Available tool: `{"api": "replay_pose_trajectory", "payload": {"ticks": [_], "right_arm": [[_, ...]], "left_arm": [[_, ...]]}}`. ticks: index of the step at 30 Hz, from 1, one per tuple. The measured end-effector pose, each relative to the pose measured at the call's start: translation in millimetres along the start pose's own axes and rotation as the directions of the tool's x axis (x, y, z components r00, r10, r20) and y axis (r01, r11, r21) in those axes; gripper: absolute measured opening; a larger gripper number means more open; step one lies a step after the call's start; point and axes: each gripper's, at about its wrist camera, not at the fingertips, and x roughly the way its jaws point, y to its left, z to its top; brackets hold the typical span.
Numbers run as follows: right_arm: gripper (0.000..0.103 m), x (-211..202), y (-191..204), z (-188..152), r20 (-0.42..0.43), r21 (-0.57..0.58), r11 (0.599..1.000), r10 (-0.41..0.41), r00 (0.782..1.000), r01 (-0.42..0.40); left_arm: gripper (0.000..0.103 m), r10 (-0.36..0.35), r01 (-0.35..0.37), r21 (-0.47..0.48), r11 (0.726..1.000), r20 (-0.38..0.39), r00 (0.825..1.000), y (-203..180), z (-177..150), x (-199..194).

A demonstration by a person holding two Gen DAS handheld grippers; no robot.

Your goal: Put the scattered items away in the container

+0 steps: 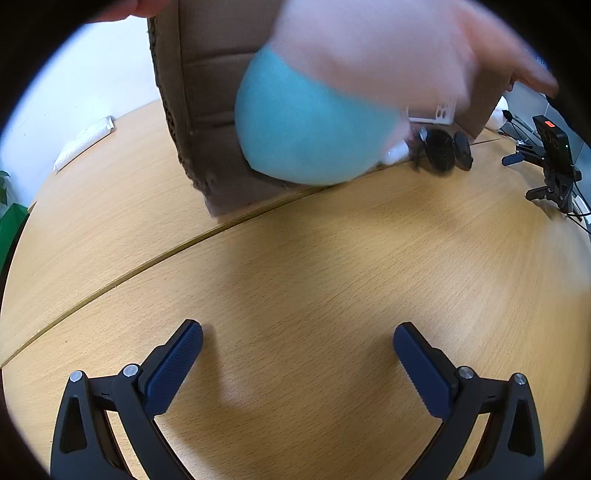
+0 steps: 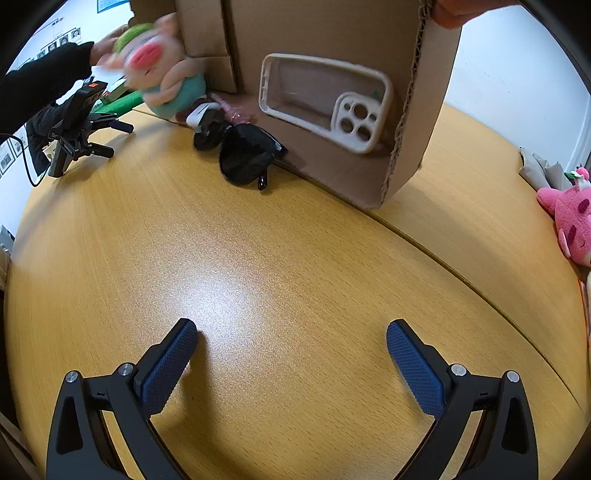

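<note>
Both tools, left (image 1: pixel 298 341) and right (image 2: pixel 291 338), spread empty over bare table (image 2: pixel 258 258); box (image 2: pixel 332 44) edge ahead.

Bright overhead glare, blurred moving toy (image 1: pixel 306 125)

We've got loads of bare table (image 2: pixel 280 266) right in front of both grippers, nothing on the wood between the wide-open fingers and the cardboard box (image 2: pixel 332 33). Further out it gets crowded. The box sits tipped over the table seam and blocks the middle, with a phone case (image 2: pixel 317 99) in its opening. Sunglasses (image 2: pixel 243 155) lie just beside its lower left corner. Left of that, a person's hand (image 2: pixel 107 44) is swinging a blurry plush toy (image 2: pixel 166 74) through the air, so that lane's shut. A small black tripod gadget (image 2: pixel 77 125) guards the far left edge, and a pink plush (image 2: pixel 569 218) the right edge.
</note>
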Motion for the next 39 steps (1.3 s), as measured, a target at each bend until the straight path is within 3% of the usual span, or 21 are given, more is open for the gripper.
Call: {"api": "replay_pose_trajectory", "payload": {"ticks": [39], "right_arm": [[0.103,0.9,0.5,-0.5,0.0,-0.003,1.0,0.001,1.0,-0.001]], "left_arm": [[0.103,-0.007,0.007,0.01,1.0,0.0,1.0,0.4,-0.5,-2.3]]}}
